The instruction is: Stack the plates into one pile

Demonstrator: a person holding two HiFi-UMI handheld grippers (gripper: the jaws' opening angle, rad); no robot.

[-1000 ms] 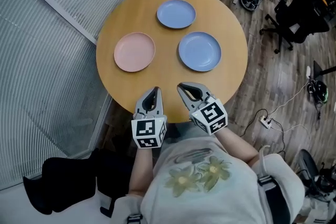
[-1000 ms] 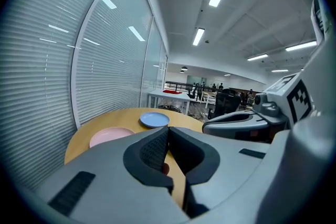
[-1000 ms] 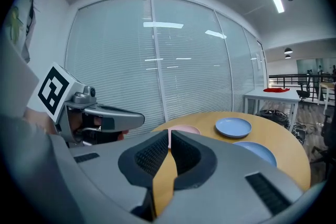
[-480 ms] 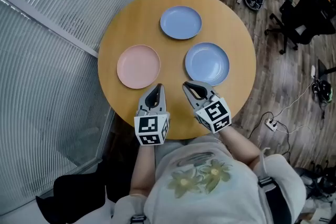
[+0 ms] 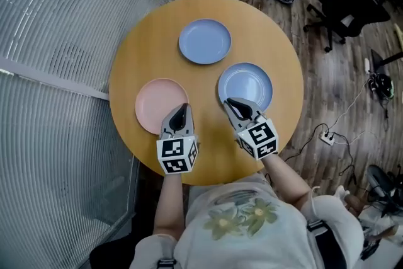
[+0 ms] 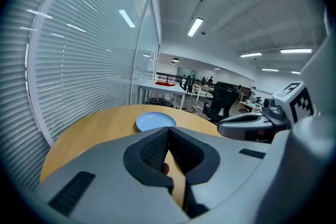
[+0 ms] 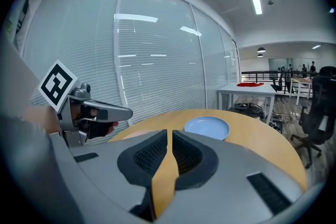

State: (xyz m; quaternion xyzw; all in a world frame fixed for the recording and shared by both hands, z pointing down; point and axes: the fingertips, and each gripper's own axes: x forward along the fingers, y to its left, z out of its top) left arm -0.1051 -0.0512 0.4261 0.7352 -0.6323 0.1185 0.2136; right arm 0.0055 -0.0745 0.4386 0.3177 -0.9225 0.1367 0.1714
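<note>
Three plates lie apart on the round wooden table (image 5: 277,47): a pink plate (image 5: 157,107) at the near left, a blue plate (image 5: 247,84) at the near right, and a second blue plate (image 5: 204,41) at the far side. My left gripper (image 5: 182,109) is shut and empty, its tip over the pink plate's right rim. My right gripper (image 5: 231,103) is also shut and empty, its tip at the near rim of the near blue plate. The left gripper view shows the far blue plate (image 6: 156,121) beyond the shut jaws; the right gripper view shows it too (image 7: 207,126).
Slatted blinds (image 5: 56,41) run along the table's left. Wooden floor, black office chairs (image 5: 343,6) and cables (image 5: 327,135) lie to the right. The person's torso stands at the table's near edge.
Both grippers have moved forward from the table's near edge to the rims of the pink and near blue plates. Their jaws stayed shut. The plates have not moved.
</note>
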